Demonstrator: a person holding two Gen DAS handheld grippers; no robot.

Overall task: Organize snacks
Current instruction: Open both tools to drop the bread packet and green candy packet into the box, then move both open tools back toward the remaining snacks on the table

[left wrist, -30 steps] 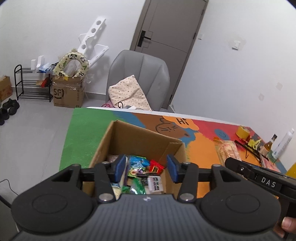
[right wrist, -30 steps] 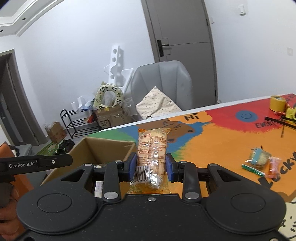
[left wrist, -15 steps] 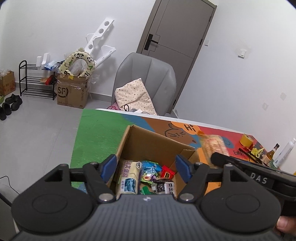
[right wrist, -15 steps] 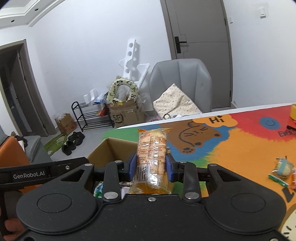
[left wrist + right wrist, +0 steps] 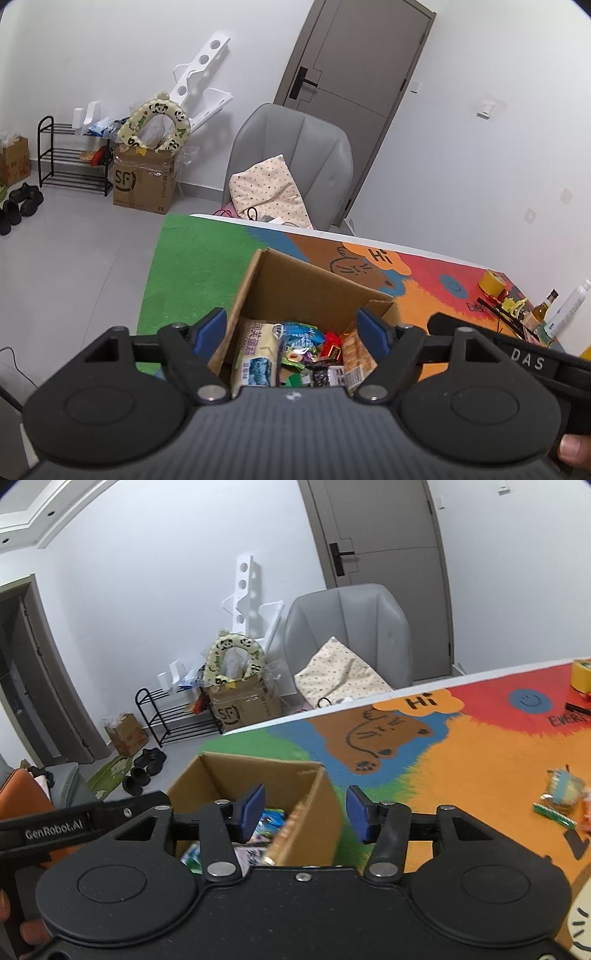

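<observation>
One cardboard box [image 5: 295, 291] holds several snack packets — both grippers, left [image 5: 293, 330] and right [image 5: 303, 812], hover above it, jaws spread wide, empty.

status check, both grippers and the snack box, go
Left gripper open, right gripper open, both empty. Cardboard box holds snacks; orange cracker pack inside. Nothing blocking.

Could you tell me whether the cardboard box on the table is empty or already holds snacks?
It holds snacks: the open cardboard box shows several packets, including a pale wrapped pack and an orange cracker pack.
</observation>
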